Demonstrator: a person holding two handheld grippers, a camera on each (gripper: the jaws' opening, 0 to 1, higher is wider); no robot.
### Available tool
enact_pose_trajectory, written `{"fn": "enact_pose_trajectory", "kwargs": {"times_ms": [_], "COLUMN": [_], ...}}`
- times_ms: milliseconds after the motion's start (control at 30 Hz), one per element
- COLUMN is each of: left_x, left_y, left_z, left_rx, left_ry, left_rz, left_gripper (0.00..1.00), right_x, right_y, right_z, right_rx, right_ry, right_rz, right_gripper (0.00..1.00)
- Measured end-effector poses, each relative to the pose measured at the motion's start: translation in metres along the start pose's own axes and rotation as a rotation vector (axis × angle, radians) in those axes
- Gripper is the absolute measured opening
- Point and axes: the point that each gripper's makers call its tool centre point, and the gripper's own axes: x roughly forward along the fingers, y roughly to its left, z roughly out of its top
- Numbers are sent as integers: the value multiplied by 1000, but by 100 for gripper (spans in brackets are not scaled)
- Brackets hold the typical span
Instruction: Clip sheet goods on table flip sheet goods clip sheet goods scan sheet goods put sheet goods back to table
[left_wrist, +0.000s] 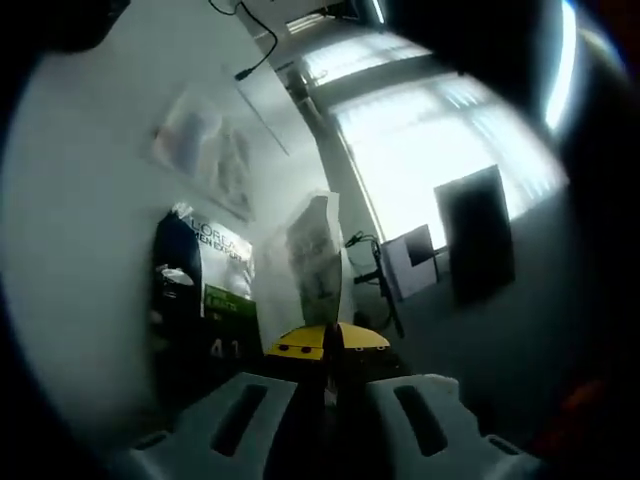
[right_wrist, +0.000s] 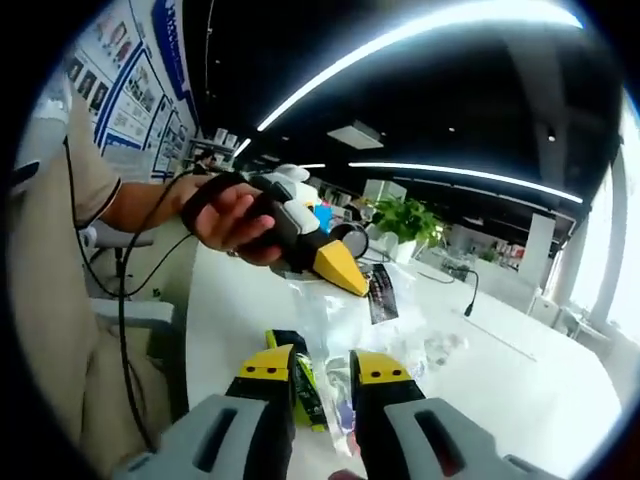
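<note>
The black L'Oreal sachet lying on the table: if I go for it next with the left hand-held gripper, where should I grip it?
Probably the white crimped top edge of the black L'Oreal sachet. It lies flat on the white table, so come in low along the tabletop and pinch that thin edge. The left hand-held gripper is shut on a clear packet; free it first.

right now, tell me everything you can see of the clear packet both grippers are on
The clear packet is a thin, see-through plastic sleeve, glossy and crinkled, held off the white table. A small dark printed card shows at its upper part and a green and black printed strip lower down. The left hand-held gripper, in a person's hand, pinches its top edge with yellow tips; the right hand-held gripper clamps its lower edge. In the left gripper view it stands as a pale sheet above the shut jaws.
</note>
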Motion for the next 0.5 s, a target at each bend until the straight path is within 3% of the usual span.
{"fn": "enact_pose_trajectory", "kwargs": {"times_ms": [133, 300, 500], "left_x": [0, 1, 3], "left_y": [-8, -14, -17], "left_z": [-1, -5, -6], "left_rx": [-2, -2, -24], "left_ry": [-11, -27, -47], "left_rz": [-11, -17, -11], "left_gripper": [0, 0, 0], "right_x": [0, 0, 2], "right_y": [4, -1, -4], "right_z": [5, 9, 10], "right_rx": [-10, -25, -118], "right_ry": [2, 22, 55], "right_rz": [-14, -82, -152], "right_gripper": [22, 22, 22]}}
